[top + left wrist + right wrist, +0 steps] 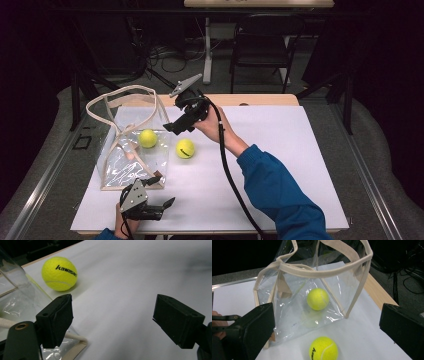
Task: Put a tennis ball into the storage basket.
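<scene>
One ball (317,298) sits in my clear bag (287,307). The other ball (185,148) waits outside. Both my left gripper (159,206) and right gripper (176,126) are wide apart, holding nothing.

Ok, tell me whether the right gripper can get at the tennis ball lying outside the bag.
Probably yes. The right gripper hangs open just above the loose tennis ball, with bare white table around it. The clear bag stands beside the ball, not over it.
</scene>
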`<state>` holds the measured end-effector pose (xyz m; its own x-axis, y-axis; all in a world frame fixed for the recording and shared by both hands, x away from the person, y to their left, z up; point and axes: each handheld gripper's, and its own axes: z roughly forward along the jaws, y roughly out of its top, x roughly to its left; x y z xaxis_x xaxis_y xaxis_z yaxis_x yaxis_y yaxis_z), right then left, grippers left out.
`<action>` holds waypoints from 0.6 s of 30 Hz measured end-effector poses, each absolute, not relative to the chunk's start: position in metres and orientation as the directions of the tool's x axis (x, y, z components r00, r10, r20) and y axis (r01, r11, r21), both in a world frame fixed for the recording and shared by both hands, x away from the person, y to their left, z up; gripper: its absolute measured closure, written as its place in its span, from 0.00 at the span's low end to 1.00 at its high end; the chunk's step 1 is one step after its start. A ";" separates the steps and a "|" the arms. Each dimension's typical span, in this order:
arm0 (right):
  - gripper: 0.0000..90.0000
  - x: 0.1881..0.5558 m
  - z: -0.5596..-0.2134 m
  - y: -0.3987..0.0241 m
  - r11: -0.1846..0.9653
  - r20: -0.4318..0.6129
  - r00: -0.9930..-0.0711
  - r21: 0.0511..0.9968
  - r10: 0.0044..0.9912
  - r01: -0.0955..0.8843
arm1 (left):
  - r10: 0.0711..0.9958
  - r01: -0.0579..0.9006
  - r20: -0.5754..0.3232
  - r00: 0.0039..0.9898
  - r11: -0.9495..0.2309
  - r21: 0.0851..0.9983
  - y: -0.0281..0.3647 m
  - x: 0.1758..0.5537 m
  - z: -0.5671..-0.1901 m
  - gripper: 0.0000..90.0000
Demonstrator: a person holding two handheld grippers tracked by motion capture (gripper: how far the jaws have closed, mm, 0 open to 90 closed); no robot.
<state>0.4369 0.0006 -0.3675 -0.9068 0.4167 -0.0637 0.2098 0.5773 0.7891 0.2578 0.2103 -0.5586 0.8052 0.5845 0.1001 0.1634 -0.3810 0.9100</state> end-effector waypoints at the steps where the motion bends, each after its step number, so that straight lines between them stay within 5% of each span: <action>1: 0.00 0.437 -0.369 -0.002 0.575 -0.060 -0.905 0.790 0.421 0.215 | 0.582 0.163 0.101 0.807 -0.384 0.909 0.210 0.258 -0.558 0.18; 18: 0.00 0.432 -0.386 -0.021 0.571 -0.044 -0.892 0.782 0.450 0.250 | 0.582 0.162 0.103 0.807 -0.385 0.908 0.209 0.258 -0.559 0.18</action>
